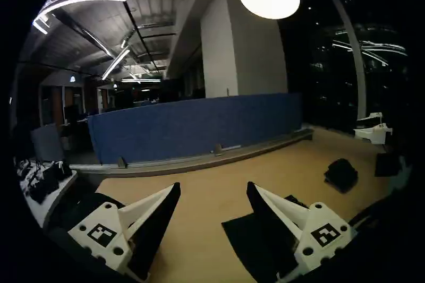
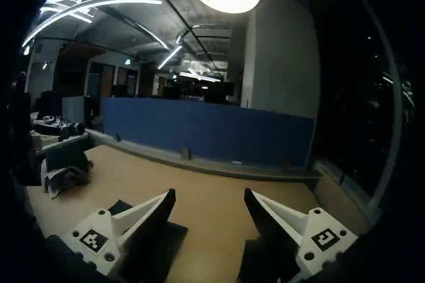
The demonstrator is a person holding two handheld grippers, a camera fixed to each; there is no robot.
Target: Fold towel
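The left tool (image 1: 212, 184) hovers over the wooden surface (image 1: 276, 161), its fingers apart and empty. A dark flat cloth (image 1: 241, 238), probably the towel, lies spread under its right finger. No fold shows, so the task looks barely begun. Farther right sits a dark bundle (image 1: 340, 174), too dim to identify. In the right gripper view a crumpled heap (image 2: 64, 174) lies far left. The right tool (image 2: 209, 190) is also spread wide and holds nothing. The dark patches beneath it could be cloth or shadow.
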